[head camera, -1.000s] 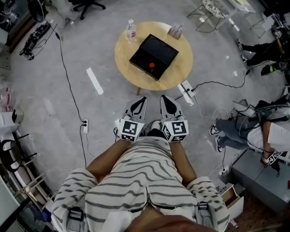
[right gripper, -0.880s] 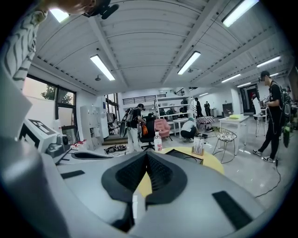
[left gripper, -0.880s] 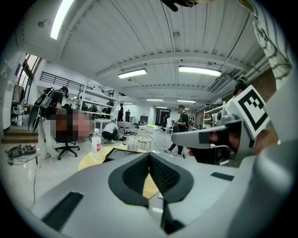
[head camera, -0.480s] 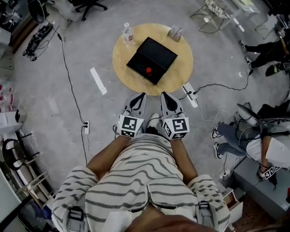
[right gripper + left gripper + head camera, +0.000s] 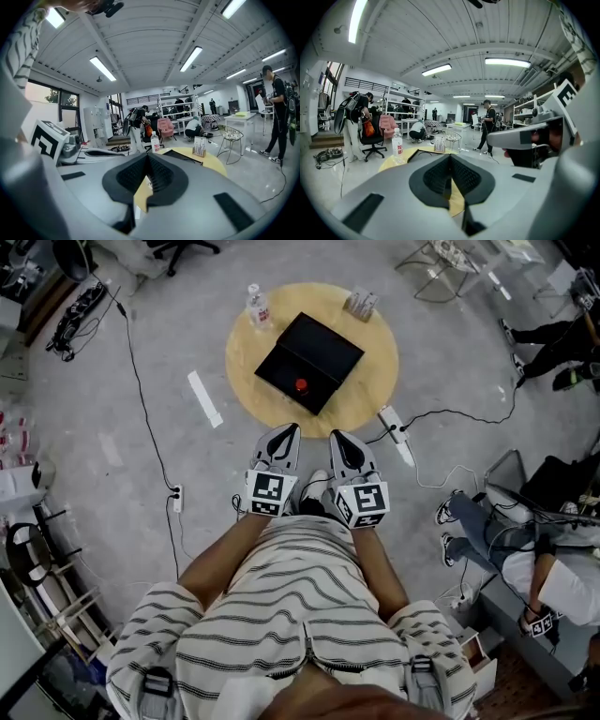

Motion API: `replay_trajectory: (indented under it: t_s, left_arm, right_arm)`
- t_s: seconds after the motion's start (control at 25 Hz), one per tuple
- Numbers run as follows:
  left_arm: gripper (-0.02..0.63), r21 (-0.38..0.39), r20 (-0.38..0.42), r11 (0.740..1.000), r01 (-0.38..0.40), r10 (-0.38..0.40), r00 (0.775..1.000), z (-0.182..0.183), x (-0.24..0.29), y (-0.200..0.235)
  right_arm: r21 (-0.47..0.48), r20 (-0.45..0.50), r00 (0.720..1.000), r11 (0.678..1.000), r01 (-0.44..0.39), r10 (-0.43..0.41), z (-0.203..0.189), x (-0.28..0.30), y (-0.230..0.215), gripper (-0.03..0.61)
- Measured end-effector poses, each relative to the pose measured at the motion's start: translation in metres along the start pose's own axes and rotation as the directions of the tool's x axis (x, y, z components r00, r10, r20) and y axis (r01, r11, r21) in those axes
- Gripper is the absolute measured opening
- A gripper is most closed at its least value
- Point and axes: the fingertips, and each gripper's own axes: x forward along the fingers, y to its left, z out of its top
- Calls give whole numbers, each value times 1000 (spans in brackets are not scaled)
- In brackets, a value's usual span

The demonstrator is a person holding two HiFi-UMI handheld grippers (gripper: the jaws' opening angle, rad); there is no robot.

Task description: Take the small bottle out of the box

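A black box [image 5: 310, 361] lies open on the round wooden table [image 5: 370, 381]. Inside it, near its front edge, stands a small red-topped bottle [image 5: 301, 385]. My left gripper [image 5: 291, 431] and right gripper [image 5: 336, 438] are held side by side over the floor, short of the table's near edge, both shut and empty. In the left gripper view the shut left gripper [image 5: 450, 158] points at the table [image 5: 398, 161] and the box [image 5: 423, 153]. The right gripper [image 5: 147, 158] faces the box [image 5: 182, 155] too.
A clear water bottle [image 5: 256, 306] [image 5: 397, 146] [image 5: 155, 141] and a small card stand [image 5: 361, 304] [image 5: 200, 146] stand on the table's far side. Power strips [image 5: 393, 432] and cables lie on the floor. A person sits at the right [image 5: 525, 540].
The head view has drifted, so the table and box sit a little further left and up. Both grippers have stayed together, shut, and edged slightly forward.
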Motion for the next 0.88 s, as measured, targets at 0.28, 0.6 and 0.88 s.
replay_trajectory:
  t_s: [0.28,0.6,0.88]
  left_arm:
    - [22,-1,-34,1000,-13,13,999,-12,27,5]
    - [23,5,-68,999,-32,32,997,-24,51,14]
    - [28,-38,-117,998,-42,37,992,-41,67,21]
  right_arm:
    - [40,-18,1000,999,-9,9,-6,4,-13,18]
    - [53,-49,999,998,-22,25,-18,11,-17,18]
    - [69,-69,997,997,-36,41,-25,11,-21,18]
